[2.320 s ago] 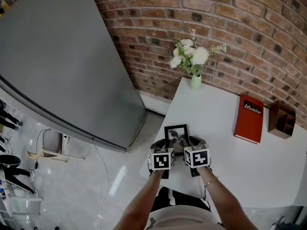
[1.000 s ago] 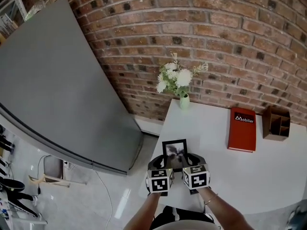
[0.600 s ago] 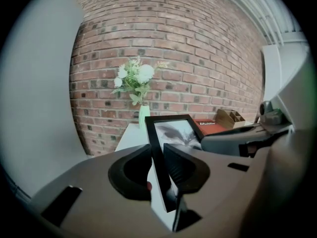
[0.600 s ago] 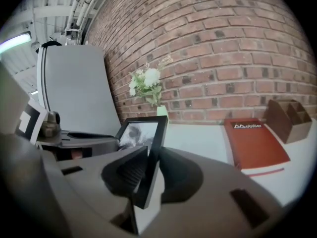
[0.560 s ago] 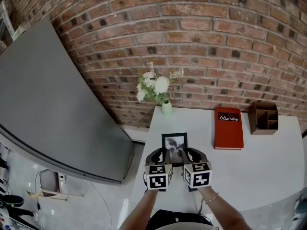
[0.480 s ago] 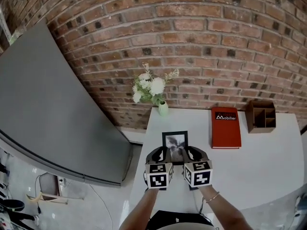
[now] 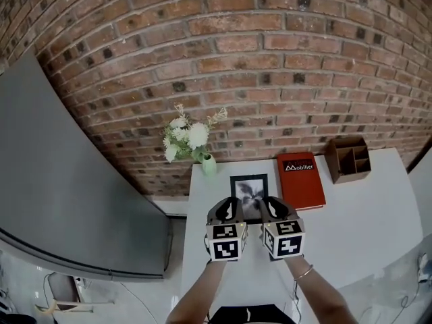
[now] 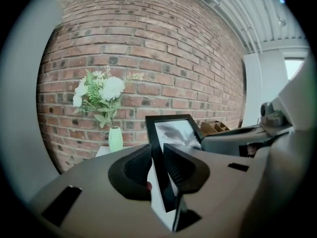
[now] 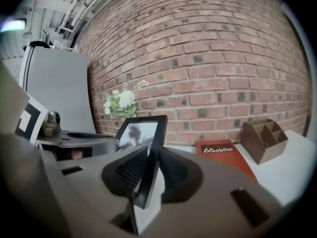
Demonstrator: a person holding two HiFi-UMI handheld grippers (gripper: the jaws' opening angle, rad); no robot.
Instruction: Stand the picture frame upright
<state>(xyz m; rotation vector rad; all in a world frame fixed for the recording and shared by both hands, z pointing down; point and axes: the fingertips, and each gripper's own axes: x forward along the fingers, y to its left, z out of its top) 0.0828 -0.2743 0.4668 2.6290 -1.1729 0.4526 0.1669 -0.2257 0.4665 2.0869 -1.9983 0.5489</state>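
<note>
At the far left we see a tall grey panel [image 7: 67,194] standing against the brick wall [image 7: 283,39]. Beside it begins the white surface [image 7: 364,221]. On its back left corner, close to the wall, stands a pale green vase [image 7: 208,165] of white flowers [image 7: 183,133].

In front of the vase comes the left gripper [image 7: 231,204]. Its fingers [image 8: 130,168] are clamped on the left edge of the picture frame [image 7: 248,187], with the black moulding pinched between them. The frame is black, with a grey picture under glass. It is held between our two grippers over the near left part of the surface, top edge toward the wall and face tilted back, neither flat nor fully upright. From the head view we think its lower edge is off the surface, but the grippers cover that edge and we cannot be sure.

On the other side the right gripper [image 7: 267,204] has its fingers [image 9: 179,175] closed on the frame's right edge in the same way. Just right of the frame a red book [image 7: 300,181] lies flat. Further right, near the wall, stands a brown wooden organiser [image 7: 349,159] with open compartments.
</note>
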